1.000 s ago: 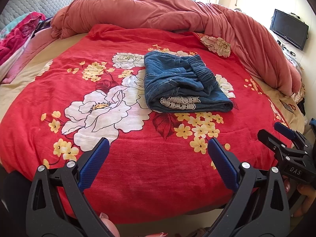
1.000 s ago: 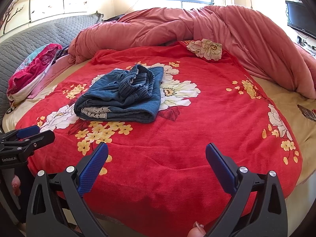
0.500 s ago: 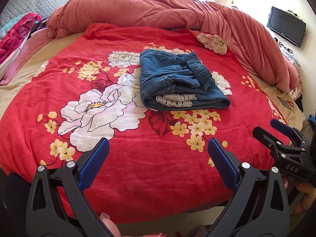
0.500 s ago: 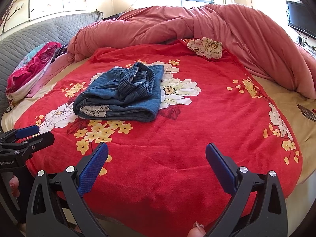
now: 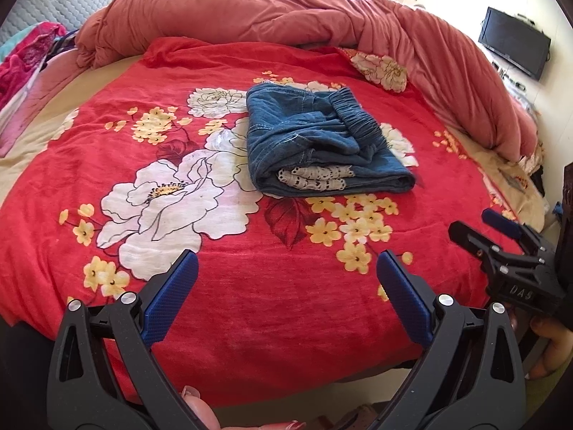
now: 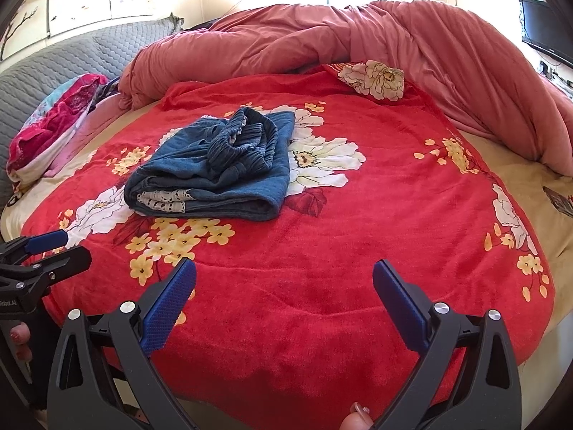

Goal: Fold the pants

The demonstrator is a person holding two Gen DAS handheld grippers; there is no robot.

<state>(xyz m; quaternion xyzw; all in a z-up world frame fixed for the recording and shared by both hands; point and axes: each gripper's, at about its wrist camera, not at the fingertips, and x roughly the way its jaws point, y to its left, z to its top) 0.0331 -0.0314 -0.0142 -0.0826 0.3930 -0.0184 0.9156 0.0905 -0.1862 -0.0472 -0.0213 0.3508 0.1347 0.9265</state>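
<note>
item: blue denim pants [image 5: 322,143], folded into a compact bundle, resting on the red floral blanket [image 5: 250,304] toward the middle of the bed, somewhat nearer its far edge than its near one. elastic waistband bunched on top of the bundle; a strip of pale lace trim [image 5: 315,178] shows at the rolled end facing the cameras. the layers lie stacked with only that trim showing, which suggests the folding is finished or close to it, the top being a little rumpled. item: left gripper [image 5: 286,268], held over the near edge of the bed, well apart from the pants, jaws spread wide and holding nothing. item: right gripper [image 6: 284,279], likewise at the near edge, jaws wide apart and empty, well short of the bundle; in the left wrist view it appears at the right margin [image 5: 501,247]. both tools sit back from the cloth, probably because no hold is needed now. item: salmon-pink quilt [image 5: 322,18], heaped along the far edge and the right side of the bed, apparently pushed there to free the blanket as a folding area. item: pink and teal cloth pile [image 6: 53,125], at the left edge by the grey quilted headboard [image 6: 71,50]. item: dark television [image 5: 515,46], on the wall to the right.
</note>
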